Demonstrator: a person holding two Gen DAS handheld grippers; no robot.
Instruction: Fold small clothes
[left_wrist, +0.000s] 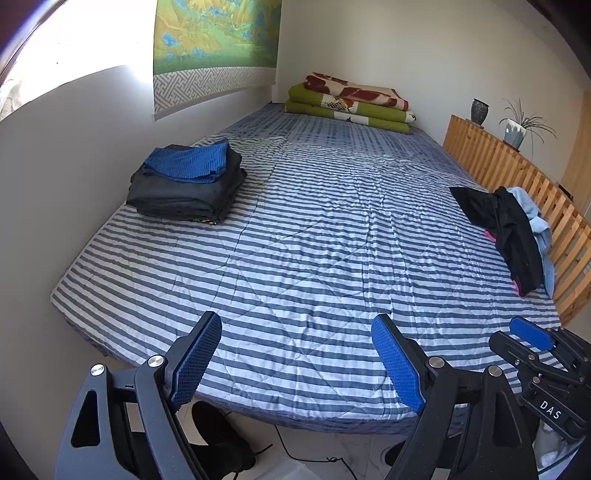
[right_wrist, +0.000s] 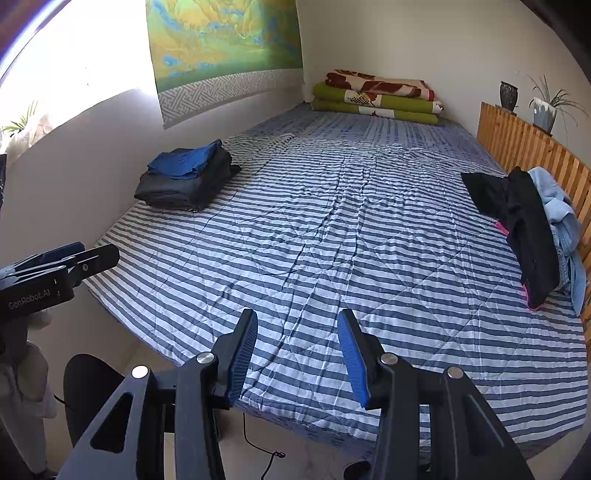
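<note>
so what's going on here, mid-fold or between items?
Between items. A person holds both tongs open and empty over the near edge of the striped bed: left tongs, right tongs. A folded stack, blue piece on top of dark ones, sits by the wall. The unfolded pile, black and light blue garments, lies against the wooden rail. Neither is being touched. The right-hand pile looks like the next source.

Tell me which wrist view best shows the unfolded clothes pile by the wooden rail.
The right wrist view: the unfolded pile sits clear of the frame edge, showing black garment, light blue denim and pink trim. The left wrist view shows the same pile, but more of the light blue piece is hidden behind the black one.
</note>
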